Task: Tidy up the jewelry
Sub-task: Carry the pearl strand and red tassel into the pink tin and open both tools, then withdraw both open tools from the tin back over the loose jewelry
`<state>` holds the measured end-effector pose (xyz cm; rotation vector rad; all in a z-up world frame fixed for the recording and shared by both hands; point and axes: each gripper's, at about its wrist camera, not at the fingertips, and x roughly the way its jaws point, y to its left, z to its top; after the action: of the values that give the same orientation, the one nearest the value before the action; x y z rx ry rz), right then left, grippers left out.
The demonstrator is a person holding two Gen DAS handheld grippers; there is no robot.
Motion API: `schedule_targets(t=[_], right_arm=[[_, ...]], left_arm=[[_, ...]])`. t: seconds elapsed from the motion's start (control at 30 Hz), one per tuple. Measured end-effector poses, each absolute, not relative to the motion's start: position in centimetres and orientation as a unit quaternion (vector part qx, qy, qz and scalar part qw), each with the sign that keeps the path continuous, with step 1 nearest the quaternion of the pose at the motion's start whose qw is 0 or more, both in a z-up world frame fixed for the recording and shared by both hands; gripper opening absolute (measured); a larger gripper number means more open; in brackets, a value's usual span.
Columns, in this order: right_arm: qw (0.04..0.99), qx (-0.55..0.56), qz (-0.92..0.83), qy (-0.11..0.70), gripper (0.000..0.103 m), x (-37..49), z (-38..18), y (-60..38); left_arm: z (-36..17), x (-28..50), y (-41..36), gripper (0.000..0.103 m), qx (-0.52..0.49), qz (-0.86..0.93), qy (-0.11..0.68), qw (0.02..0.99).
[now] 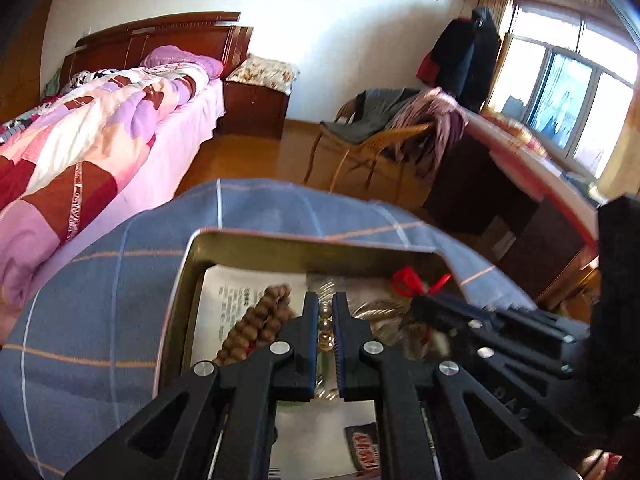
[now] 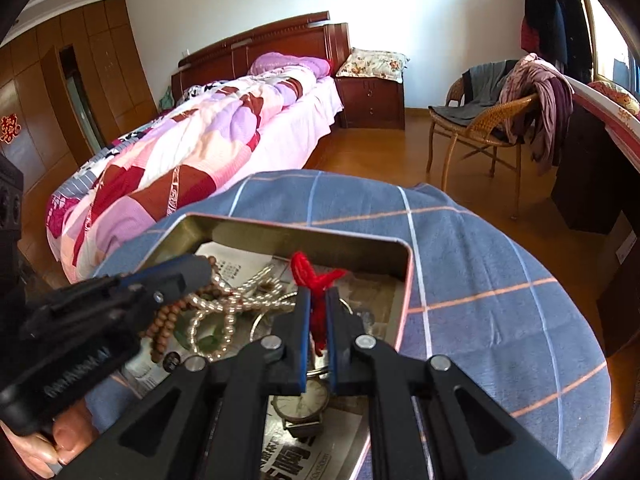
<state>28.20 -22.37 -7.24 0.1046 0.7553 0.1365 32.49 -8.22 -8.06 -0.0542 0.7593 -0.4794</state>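
Observation:
A metal tin (image 1: 280,246) (image 2: 304,236) lined with newspaper sits on a blue checked cloth. Inside lie a brown wooden bead strand (image 1: 256,320) (image 2: 164,328), a pearl strand (image 2: 216,308), metal rings and a wristwatch (image 2: 300,404). My left gripper (image 1: 325,312) is shut on the pearl strand (image 1: 325,324) over the tin; it also shows in the right wrist view (image 2: 200,268). My right gripper (image 2: 318,304) is shut on a red cord (image 2: 316,280), whose loop (image 1: 408,282) sticks out past the fingertips. The right gripper also shows in the left wrist view (image 1: 420,304).
The tin rests on a round table under the blue checked cloth (image 2: 480,280). A bed with a pink patchwork quilt (image 2: 192,152) stands at the left. A wicker chair draped with clothes (image 2: 492,120) and a dark desk (image 1: 500,200) stand at the right on the wooden floor.

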Motion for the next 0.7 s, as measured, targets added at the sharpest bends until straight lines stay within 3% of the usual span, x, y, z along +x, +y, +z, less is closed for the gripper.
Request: schedule_targets(t=[0.03,0.1,0.13,0.17,0.2,0.23,0.3,0.37,0.6,0.7], right_arm=[[0.927,0.049,0.064,0.367,0.014,28.1,-7.3,-22.4],[0.928,0.050,0.068,0.364,0.028,28.1,-7.2,-22.4],[0.930,0.052,0.068,0.358,0.043,28.1,-7.0,-22.4],[0.934,0.053,0.070,0.348,0.053,27.7,-6.6,-22.4],[0.936,0.053,0.067,0.341,0.057,27.6,-6.4,-22.5],[0.940,0.051,0.061,0.332,0.057,27.4,-6.1,-22.6],[0.942,0.067,0.060,0.324,0.057,27.2,-5.7,-23.2],[0.941,0.087,0.061,0.320,0.057,27.1,-5.6,-23.8],[0.943,0.096,0.037,0.316,0.057,26.2,-4.9,-24.4],[0.947,0.096,0.028,0.306,0.069,24.8,-4.2,-24.6]], left_arm=[[-8.1,32.5,-8.4,0.006,-0.017,-0.222,0.368,0.903],[-8.3,32.5,-8.5,0.007,-0.002,-0.207,0.369,0.906],[-8.2,32.5,-8.6,0.008,0.000,-0.203,0.369,0.907],[-8.2,32.5,-8.6,0.016,0.002,-0.198,0.370,0.908],[-8.2,32.6,-8.6,0.027,0.003,-0.192,0.371,0.909],[-8.1,32.5,-8.5,0.034,0.004,-0.182,0.371,0.911],[-7.7,32.4,-8.1,0.062,-0.007,-0.160,0.366,0.917],[-7.2,32.0,-7.5,0.072,-0.017,-0.137,0.355,0.925],[-5.8,30.9,-7.1,0.072,0.023,-0.103,0.348,0.932],[-5.4,29.7,-6.9,0.073,0.036,-0.097,0.345,0.933]])
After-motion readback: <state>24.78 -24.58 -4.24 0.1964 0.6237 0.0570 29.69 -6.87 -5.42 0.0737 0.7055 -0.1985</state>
